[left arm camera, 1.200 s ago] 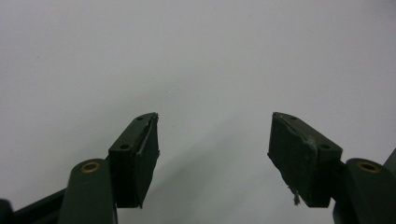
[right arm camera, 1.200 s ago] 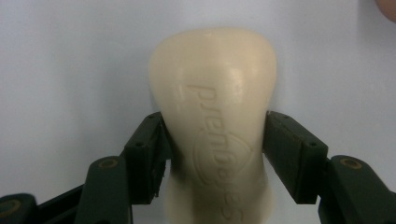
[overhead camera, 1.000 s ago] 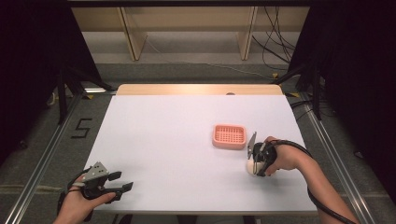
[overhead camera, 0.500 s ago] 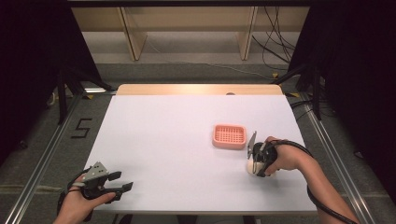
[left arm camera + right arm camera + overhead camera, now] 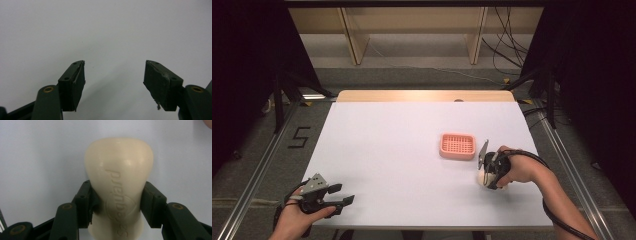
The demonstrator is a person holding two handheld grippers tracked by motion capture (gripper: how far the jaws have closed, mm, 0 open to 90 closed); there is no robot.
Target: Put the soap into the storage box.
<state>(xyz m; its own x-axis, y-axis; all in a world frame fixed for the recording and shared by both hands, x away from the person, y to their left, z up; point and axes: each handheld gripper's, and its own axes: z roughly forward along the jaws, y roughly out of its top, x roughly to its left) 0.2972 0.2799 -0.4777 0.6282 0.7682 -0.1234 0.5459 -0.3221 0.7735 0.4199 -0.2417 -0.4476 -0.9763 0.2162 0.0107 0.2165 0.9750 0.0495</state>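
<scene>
A cream bar of soap (image 5: 118,157) with embossed lettering lies on the white table (image 5: 402,140). My right gripper (image 5: 118,186) is shut on it, both pads pressing its narrow middle. From the high view, the soap (image 5: 482,179) sits under the right gripper (image 5: 486,175) at the right front of the table, just in front of a pink slotted soap dish (image 5: 457,145), which holds nothing. My left gripper (image 5: 343,195) rests near the front left edge. It stands open (image 5: 115,72) with bare table between its jaws.
A wooden strip (image 5: 427,96) runs along the table's far edge. Metal rails (image 5: 262,160) flank both sides on the floor. Cables (image 5: 557,215) trail from the right gripper past the forearm.
</scene>
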